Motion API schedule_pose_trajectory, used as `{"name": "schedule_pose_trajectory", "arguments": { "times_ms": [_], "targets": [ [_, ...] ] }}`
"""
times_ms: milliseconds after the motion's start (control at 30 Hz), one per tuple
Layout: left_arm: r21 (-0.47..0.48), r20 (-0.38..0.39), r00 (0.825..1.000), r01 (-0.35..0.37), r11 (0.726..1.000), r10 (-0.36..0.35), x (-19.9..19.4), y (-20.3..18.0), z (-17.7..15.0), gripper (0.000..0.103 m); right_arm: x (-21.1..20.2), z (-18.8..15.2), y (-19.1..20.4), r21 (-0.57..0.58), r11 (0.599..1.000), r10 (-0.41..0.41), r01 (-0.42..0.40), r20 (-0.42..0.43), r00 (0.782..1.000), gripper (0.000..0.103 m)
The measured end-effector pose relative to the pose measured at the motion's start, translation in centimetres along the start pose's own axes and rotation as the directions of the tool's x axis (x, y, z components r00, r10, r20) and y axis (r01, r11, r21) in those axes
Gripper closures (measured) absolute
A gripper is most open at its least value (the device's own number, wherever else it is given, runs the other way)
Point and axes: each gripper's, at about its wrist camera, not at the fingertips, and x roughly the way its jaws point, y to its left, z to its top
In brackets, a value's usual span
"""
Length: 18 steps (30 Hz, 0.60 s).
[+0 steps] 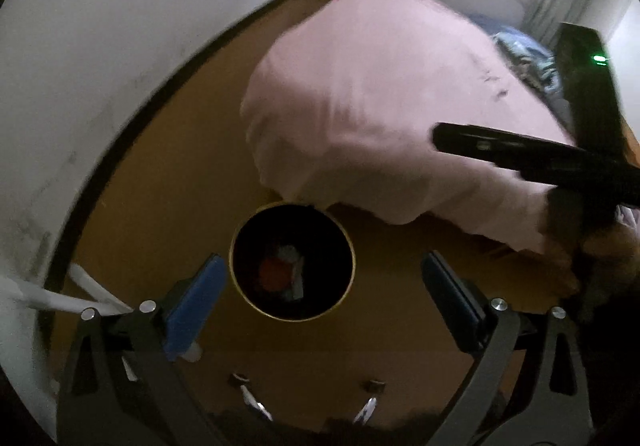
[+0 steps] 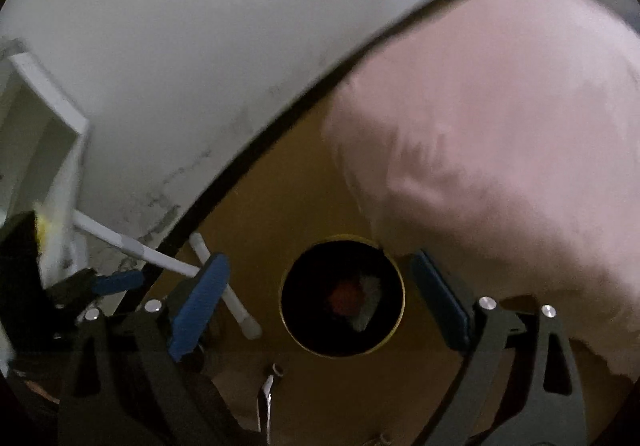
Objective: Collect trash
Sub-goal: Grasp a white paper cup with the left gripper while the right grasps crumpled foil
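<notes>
Floor: bin [image 1: 292,262] below spread fingers [image 1: 200,302] (trash [image 1: 280,270] inside, apparently).

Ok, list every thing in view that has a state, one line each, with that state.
Left tongs: open, nothing between the blue pads.
Right tongs: open, empty.
Round black bin with a yellow rim: upright on the brown floor, uncovered, with a red piece and pale scraps at the bottom.
Pink bedsheet: draped over the bed corner, hanging beside the bin.
White rods: lying crossed on the floor by the wall.
</notes>
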Motion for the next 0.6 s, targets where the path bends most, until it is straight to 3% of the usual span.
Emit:
{"name": "schedule_pose_trajectory", "arguments": {
  "times_ms": [100, 200, 300, 367, 400, 433, 467, 500, 600],
  "targets": [
    [0.005, 0.084, 0.995, -0.06, 0.998, 0.059, -7.8, 0.0, -1.5, 0.007, -3.4, 1.0, 5.8, -0.114, 0.992, 0.053, -0.048, 0.04, 0.998, 0.009],
    [-0.075, 0.162, 0.971, -0.166, 0.983, 0.176, -15.4, 2.7, -4.8, 0.007, -5.2, 0.9, 14.1, -0.247, 0.959, 0.153, -0.139, 0.038, 0.988, 0.009],
    [-0.228, 0.21, 0.922, -0.278, 0.933, 0.326, -22.4, 7.4, -9.9, 0.007, -6.0, -0.4, 23.5, -0.384, 0.879, 0.303, -0.284, -0.009, 0.953, 0.009],
    [-0.362, 0.196, 0.868, -0.368, 0.857, 0.455, -26.9, 11.2, -14.4, 0.007, -6.0, -1.9, 30.4, -0.455, 0.804, 0.394, -0.383, -0.076, 0.916, 0.009],
    [-0.445, 0.174, 0.834, -0.408, 0.797, 0.524, -29.5, 13.4, -17.4, 0.007, -5.9, -2.8, 33.3, -0.476, 0.771, 0.424, -0.424, -0.113, 0.898, 0.009],
    [-0.508, 0.148, 0.81, -0.43, 0.746, 0.567, -31.5, 15.0, -19.8, 0.007, -5.5, -4.0, 37.2, -0.498, 0.724, 0.459, -0.478, -0.171, 0.872, 0.009],
    [-0.551, 0.129, 0.795, -0.44, 0.709, 0.593, -32.8, 16.1, -21.7, 0.007, -5.3, -5.0, 39.8, -0.513, 0.694, 0.472, -0.505, -0.206, 0.857, 0.009],
    [-0.619, 0.098, 0.77, -0.449, 0.645, 0.63, -35.1, 17.8, -24.8, 0.007, -5.1, -6.1, 42.4, -0.529, 0.664, 0.48, -0.528, -0.24, 0.844, 0.009],
    [-0.714, 0.038, 0.729, -0.459, 0.529, 0.684, -39.2, 20.5, -30.8, 0.007, -4.7, -9.6, 50.6, -0.578, 0.561, 0.499, -0.592, -0.333, 0.8, 0.009]
  ]
}}
